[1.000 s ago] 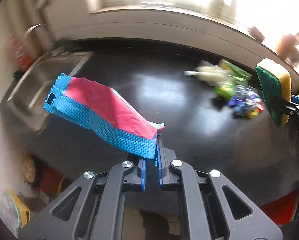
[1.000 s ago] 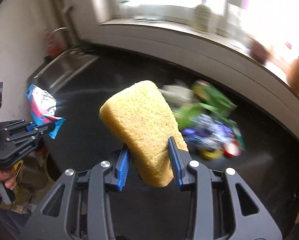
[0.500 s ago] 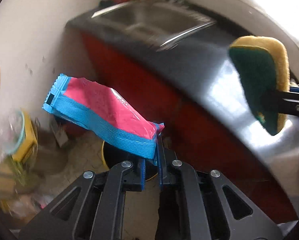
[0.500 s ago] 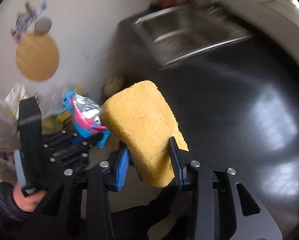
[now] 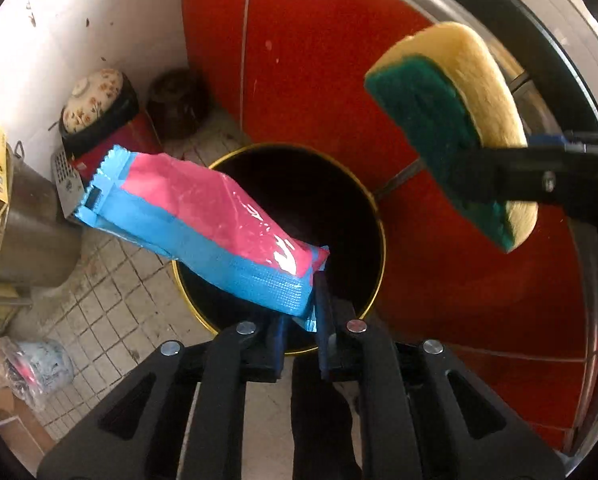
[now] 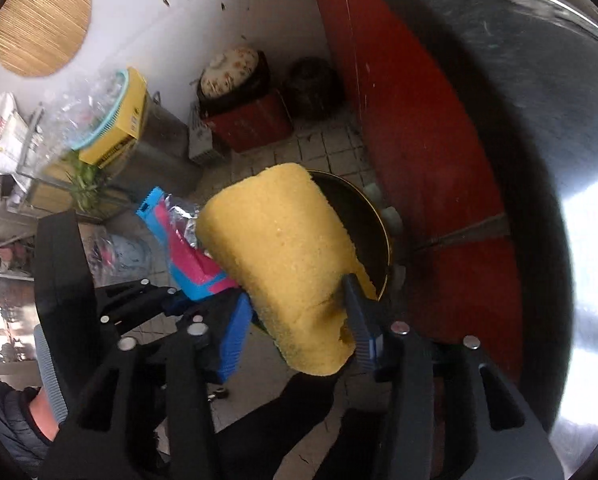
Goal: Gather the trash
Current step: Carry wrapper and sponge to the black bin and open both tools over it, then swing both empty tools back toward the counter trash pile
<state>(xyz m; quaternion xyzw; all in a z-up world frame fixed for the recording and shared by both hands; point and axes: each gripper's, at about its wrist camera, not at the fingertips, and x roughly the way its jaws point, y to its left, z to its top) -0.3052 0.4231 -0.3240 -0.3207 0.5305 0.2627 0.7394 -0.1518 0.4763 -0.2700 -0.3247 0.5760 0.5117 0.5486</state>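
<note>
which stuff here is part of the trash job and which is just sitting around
Job:
- pink and blue foil wrapper, gripped by left gripper
- yellow sponge with green scrubbing pad, gripped by right gripper
- black gold-rimmed round bin, below both

Lying about:
- floral lidded pot
- yellow cardboard box
- red cabinet doors

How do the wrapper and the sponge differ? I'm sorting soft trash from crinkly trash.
The wrapper is thin, glossy pink-and-blue film; the sponge is a thick, matte yellow block with a green scrub face. The left gripper pinches the wrapper's end; the right gripper squeezes the sponge's body. Both hang above the black bin.
</note>
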